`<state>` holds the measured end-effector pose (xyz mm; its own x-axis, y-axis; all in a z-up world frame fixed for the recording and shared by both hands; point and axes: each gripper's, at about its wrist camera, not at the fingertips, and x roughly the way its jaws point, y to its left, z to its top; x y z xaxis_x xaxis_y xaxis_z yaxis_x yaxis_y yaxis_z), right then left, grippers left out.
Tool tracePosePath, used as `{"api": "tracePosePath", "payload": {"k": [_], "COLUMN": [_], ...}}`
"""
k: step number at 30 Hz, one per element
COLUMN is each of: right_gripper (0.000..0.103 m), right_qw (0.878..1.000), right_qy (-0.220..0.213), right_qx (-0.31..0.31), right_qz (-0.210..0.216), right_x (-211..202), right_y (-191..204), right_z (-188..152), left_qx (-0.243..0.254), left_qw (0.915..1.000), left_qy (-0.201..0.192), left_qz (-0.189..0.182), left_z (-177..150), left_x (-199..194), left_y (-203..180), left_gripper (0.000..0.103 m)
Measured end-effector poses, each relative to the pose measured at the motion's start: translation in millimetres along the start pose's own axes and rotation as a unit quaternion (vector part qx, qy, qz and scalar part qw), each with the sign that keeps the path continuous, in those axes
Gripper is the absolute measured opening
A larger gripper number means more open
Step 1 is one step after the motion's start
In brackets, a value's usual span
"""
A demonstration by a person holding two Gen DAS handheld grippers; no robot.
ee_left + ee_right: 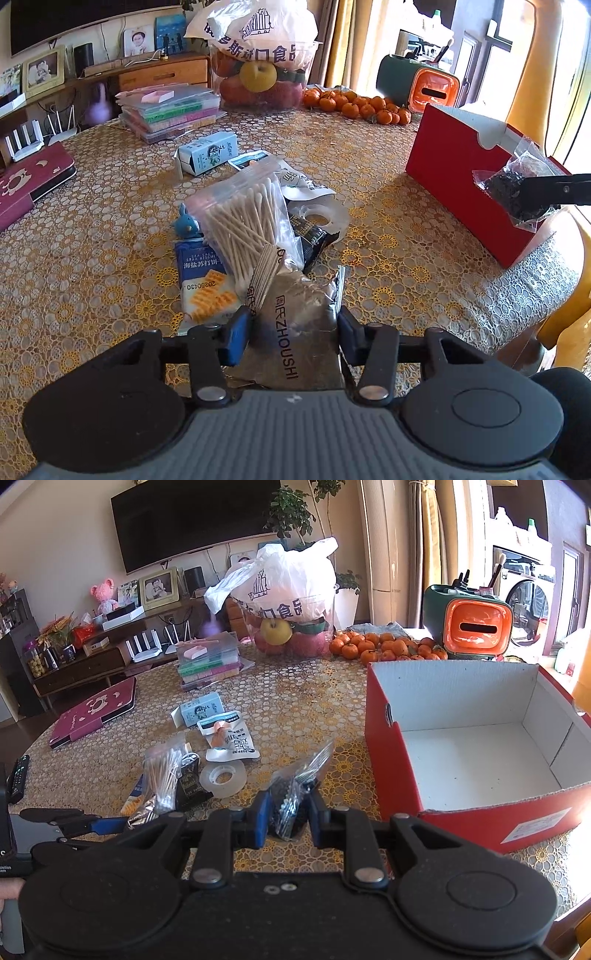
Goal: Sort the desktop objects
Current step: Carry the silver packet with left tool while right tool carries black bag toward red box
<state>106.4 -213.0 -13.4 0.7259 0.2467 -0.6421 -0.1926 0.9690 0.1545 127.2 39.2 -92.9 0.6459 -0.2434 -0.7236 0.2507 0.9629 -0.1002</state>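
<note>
My right gripper (287,819) is shut on a clear bag of small black pieces (295,794) and holds it above the table, left of the open red cardboard box (391,746). In the left wrist view that bag (513,192) hangs in front of the box's red wall (454,177). My left gripper (293,319) is open, its fingers on either side of a silver foil packet (303,343) at the near end of the pile. Behind it lie a bag of cotton swabs (247,218), a toothpick bundle (266,273), a blue cracker packet (203,273) and a tape roll (319,216).
A small blue toy (186,223), a pale carton (208,153), stacked plastic cases (170,110), a maroon notebook (29,181), a bagged fruit bowl (258,74) and tangerines (358,105) share the table. A green and orange holder (469,627) stands behind the box. A remote (18,779) lies far left.
</note>
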Motion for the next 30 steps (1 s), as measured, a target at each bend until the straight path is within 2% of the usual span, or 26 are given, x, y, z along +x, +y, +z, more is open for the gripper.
{"api": "tracePosePath", "payload": {"k": [6, 15, 30], "right_gripper": [0.022, 0.022, 0.022], "right_qw": [1.0, 1.0, 1.0], "right_qy": [-0.004, -0.013, -0.03], "right_qx": [0.0, 0.002, 0.007], "right_qz": [0.002, 0.005, 0.001], "right_x": [-7, -21, -39], "right_y": [-1, -7, -30], "right_z": [-1, -1, 7], "left_qx": [-0.009, -0.016, 0.022], "left_qw": [0.9999, 0.9995, 0.9979], "left_qy": [0.006, 0.01, -0.019], "left_qz": [-0.004, -0.026, -0.059], "left_z": [1, 9, 41], "left_x": [-5, -25, -55], "left_y": [-2, -16, -59], "left_gripper": [0.04, 0.039, 0.039]}}
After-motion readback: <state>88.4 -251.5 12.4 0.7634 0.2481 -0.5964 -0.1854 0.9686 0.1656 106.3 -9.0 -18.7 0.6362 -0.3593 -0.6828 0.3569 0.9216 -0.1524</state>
